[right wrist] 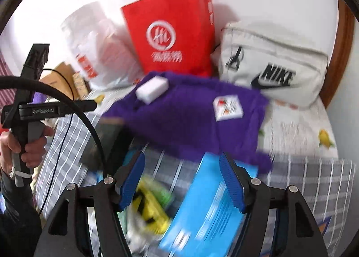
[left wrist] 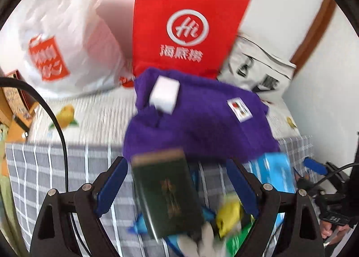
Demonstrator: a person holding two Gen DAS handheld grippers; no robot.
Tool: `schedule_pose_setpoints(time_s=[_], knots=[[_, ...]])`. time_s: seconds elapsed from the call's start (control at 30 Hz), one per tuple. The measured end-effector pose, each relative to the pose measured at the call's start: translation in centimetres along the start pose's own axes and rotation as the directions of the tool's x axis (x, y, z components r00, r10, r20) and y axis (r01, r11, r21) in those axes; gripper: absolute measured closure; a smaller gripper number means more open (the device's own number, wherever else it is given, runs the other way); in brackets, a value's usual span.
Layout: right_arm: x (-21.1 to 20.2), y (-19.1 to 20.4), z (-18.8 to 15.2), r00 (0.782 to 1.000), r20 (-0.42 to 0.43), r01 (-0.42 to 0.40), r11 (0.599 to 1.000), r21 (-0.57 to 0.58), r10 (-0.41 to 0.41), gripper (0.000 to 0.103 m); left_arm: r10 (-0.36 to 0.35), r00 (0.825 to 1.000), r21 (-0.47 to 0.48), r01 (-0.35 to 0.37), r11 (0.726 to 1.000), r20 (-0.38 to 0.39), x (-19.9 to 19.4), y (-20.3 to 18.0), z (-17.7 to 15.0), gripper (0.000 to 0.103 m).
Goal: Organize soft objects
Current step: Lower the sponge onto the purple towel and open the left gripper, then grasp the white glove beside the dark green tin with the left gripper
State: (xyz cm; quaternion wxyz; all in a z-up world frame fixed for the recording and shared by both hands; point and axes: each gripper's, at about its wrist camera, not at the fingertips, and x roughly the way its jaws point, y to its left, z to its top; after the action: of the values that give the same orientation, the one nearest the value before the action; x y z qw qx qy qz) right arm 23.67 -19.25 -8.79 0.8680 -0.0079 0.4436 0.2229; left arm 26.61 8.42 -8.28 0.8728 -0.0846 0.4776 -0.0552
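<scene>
A purple towel (left wrist: 202, 122) lies crumpled on the bed with a white sponge block (left wrist: 165, 96) on top; both also show in the right wrist view, towel (right wrist: 184, 120) and sponge (right wrist: 152, 89). My left gripper (left wrist: 177, 180) is open above a dark green box (left wrist: 167, 191), with a yellow soft packet (left wrist: 228, 214) and a blue box (left wrist: 274, 173) nearby. My right gripper (right wrist: 181, 180) is open over the blue box (right wrist: 208, 207) and the yellow packet (right wrist: 152, 209). Both views are motion-blurred.
A red paper bag (left wrist: 186, 25) stands at the back, with a white plastic bag (left wrist: 65, 39) to its left and a white Nike bag (right wrist: 269, 63) to its right. A grey checked cloth (left wrist: 67, 167) covers the near bed. The wall is close behind.
</scene>
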Motion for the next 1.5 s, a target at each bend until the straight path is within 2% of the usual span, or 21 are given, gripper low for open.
schedule_pose_setpoints(time_s=[0.17, 0.3, 0.43, 0.5, 0.57, 0.6, 0.67, 0.73, 0.77, 0.83, 0.97, 1.13, 1.3, 1.4, 1.5], knots=[[-1.2, 1.3, -5.0, 0.998, -0.047, -0.033, 0.998, 0.047, 0.035, 0.034, -0.071, 0.997, -0.002, 0.071, 0.997, -0.032, -1.8, -0.5, -5.8, 0.013], [-2.6, 0.7, -7.6, 0.997, -0.053, -0.051, 0.99, 0.128, 0.058, 0.034, -0.081, 0.994, -0.003, 0.081, 0.997, -0.071, -2.0, -0.7, -10.5, 0.015], [-3.6, 0.0, -9.3, 0.998, -0.059, -0.017, 0.984, 0.178, 0.028, 0.034, -0.122, 0.985, -0.049, 0.117, 0.992, -0.124, -0.8, -0.8, -13.4, 0.015], [-4.0, 0.0, -10.0, 0.998, -0.058, 0.009, 0.983, 0.182, 0.002, 0.034, -0.113, 0.985, -0.057, 0.106, 0.993, -0.132, 0.0, -1.0, -14.1, 0.019], [-4.3, 0.4, -10.8, 0.998, -0.06, 0.027, 0.985, 0.169, -0.017, 0.034, -0.091, 0.987, -0.066, 0.083, 0.994, -0.13, 0.7, -1.0, -14.3, 0.038], [-4.4, 0.5, -11.1, 0.998, -0.06, 0.028, 0.986, 0.164, -0.018, 0.034, -0.091, 0.988, -0.078, 0.082, 0.994, -0.128, 1.0, -1.0, -14.3, 0.044], [-4.6, 0.8, -11.9, 0.998, -0.063, 0.019, 0.987, 0.159, -0.009, 0.034, -0.101, 0.985, -0.094, 0.088, 0.992, -0.14, 1.8, -0.8, -14.4, 0.072], [-4.5, 1.0, -12.4, 0.998, -0.068, 0.012, 0.987, 0.162, -0.001, 0.034, -0.121, 0.978, -0.094, 0.107, 0.99, -0.167, 2.6, -0.8, -14.5, 0.087], [-4.4, 1.1, -12.6, 0.997, -0.072, 0.01, 0.987, 0.162, 0.002, 0.034, -0.131, 0.976, -0.094, 0.116, 0.989, -0.172, 2.8, -0.8, -14.6, 0.09], [-4.2, 1.6, -12.9, 0.997, -0.079, 0.008, 0.989, 0.151, 0.004, 0.034, -0.157, 0.973, -0.102, 0.141, 0.985, -0.168, 2.5, -0.8, -14.8, 0.091], [-3.7, 3.0, -12.7, 0.997, -0.076, 0.004, 0.994, 0.112, 0.005, 0.034, -0.187, 0.976, -0.101, 0.176, 0.979, -0.112, 0.5, -0.6, -15.0, 0.092], [-2.8, 5.6, -12.1, 0.997, -0.075, -0.01, 0.999, 0.039, 0.013, 0.034, -0.145, 0.988, -0.096, 0.139, 0.986, -0.058, -1.8, 0.5, -15.1, 0.092], [-1.3, 8.3, -13.0, 0.986, -0.145, -0.081, 0.997, -0.011, 0.079, 0.034, -0.103, 0.994, -0.111, 0.099, 0.989, -0.031, -3.0, 2.2, -15.4, 0.092], [0.4, 9.7, -13.7, 0.981, -0.189, -0.056, 0.998, -0.035, 0.048, 0.034, -0.095, 0.995, -0.132, 0.092, 0.987, -0.014, -3.5, 3.3, -15.6, 0.092], [2.0, 10.8, -14.1, 0.977, -0.214, -0.036, 0.998, -0.05, 0.024, 0.034, -0.118, 0.993, -0.148, 0.115, 0.982, -0.011, -3.4, 3.7, -15.8, 0.092]])
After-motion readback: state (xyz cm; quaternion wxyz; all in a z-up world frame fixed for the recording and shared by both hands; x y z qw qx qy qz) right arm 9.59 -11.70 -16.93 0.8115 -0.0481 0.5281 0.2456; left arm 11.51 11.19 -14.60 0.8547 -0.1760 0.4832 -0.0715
